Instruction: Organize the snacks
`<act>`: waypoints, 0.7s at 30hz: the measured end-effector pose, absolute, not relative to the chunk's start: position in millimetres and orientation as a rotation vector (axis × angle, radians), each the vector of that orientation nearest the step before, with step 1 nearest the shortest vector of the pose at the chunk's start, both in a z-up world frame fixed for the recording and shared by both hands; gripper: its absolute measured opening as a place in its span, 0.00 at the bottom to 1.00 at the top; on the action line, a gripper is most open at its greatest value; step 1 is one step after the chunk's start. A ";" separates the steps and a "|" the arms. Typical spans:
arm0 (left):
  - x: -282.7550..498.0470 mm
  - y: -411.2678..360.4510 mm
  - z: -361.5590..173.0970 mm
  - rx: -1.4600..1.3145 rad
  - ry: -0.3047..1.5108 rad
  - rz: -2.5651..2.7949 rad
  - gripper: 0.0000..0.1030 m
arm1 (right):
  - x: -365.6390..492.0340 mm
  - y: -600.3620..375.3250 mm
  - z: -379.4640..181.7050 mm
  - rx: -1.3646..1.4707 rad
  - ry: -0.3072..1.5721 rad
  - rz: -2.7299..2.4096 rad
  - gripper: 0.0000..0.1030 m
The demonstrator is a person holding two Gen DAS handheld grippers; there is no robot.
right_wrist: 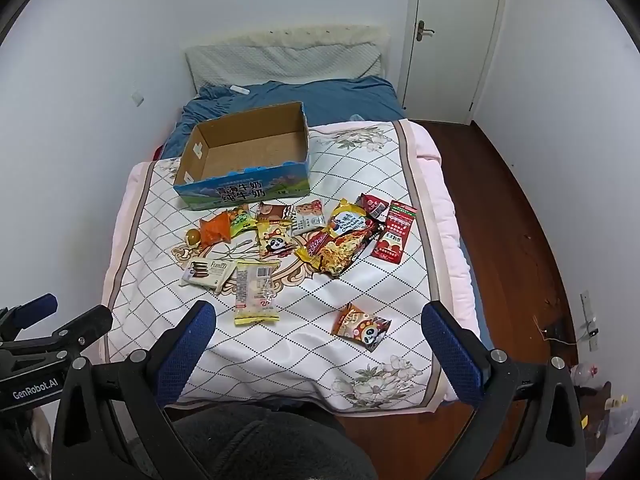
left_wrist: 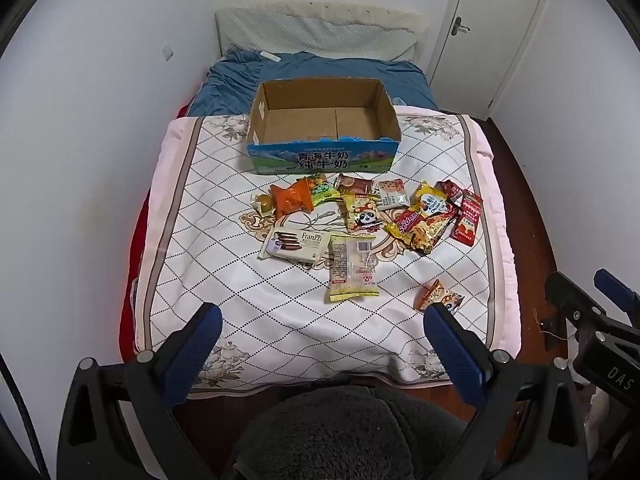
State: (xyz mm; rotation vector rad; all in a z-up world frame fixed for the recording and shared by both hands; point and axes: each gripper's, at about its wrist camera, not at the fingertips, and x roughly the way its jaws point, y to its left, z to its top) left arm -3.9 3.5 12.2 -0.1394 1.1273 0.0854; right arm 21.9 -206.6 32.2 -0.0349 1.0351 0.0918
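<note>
An open, empty cardboard box (left_wrist: 324,142) (right_wrist: 244,168) with blue printed sides stands on the quilt, far side. Several snack packets lie in front of it: an orange packet (left_wrist: 291,199) (right_wrist: 215,229), a white Franzzi biscuit pack (left_wrist: 295,245) (right_wrist: 209,274), a clear yellow-edged packet (left_wrist: 353,268) (right_wrist: 256,291), a panda packet (left_wrist: 362,216) (right_wrist: 276,245), red sachets (left_wrist: 467,216) (right_wrist: 394,232). A small orange panda packet (left_wrist: 438,294) (right_wrist: 360,326) lies alone, nearest. My left gripper (left_wrist: 322,320) and right gripper (right_wrist: 320,318) are open and empty, held above the bed's near edge.
The snacks lie on a white quilt (left_wrist: 248,304) with a diamond pattern, over a blue blanket (left_wrist: 320,76). A white door (right_wrist: 452,36) is at the back right. Dark wood floor (right_wrist: 508,220) runs along the bed's right side. Dark grey fabric (left_wrist: 344,432) fills the bottom.
</note>
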 end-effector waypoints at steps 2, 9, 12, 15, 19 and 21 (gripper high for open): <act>-5.2 1.5 13.4 -0.137 1.125 0.087 1.00 | 20.5 -206.9 32.1 -0.033 1.035 0.093 1.00; -7.8 -0.2 16.3 -0.137 1.113 0.093 1.00 | 19.3 -207.2 32.3 -0.031 1.029 0.093 1.00; -8.1 -0.3 17.4 -0.136 1.110 0.095 1.00 | 18.6 -207.9 32.8 -0.030 1.028 0.094 1.00; -9.1 1.2 17.0 -0.140 1.108 0.093 1.00 | 18.6 -207.6 33.4 -0.030 1.030 0.096 1.00; -9.9 0.9 17.3 -0.142 1.104 0.096 1.00 | 17.6 -206.9 35.6 -0.031 1.027 0.099 1.00; -10.2 1.5 17.3 -0.143 1.103 0.095 1.00 | 16.2 -204.8 39.0 -0.034 1.023 0.100 1.00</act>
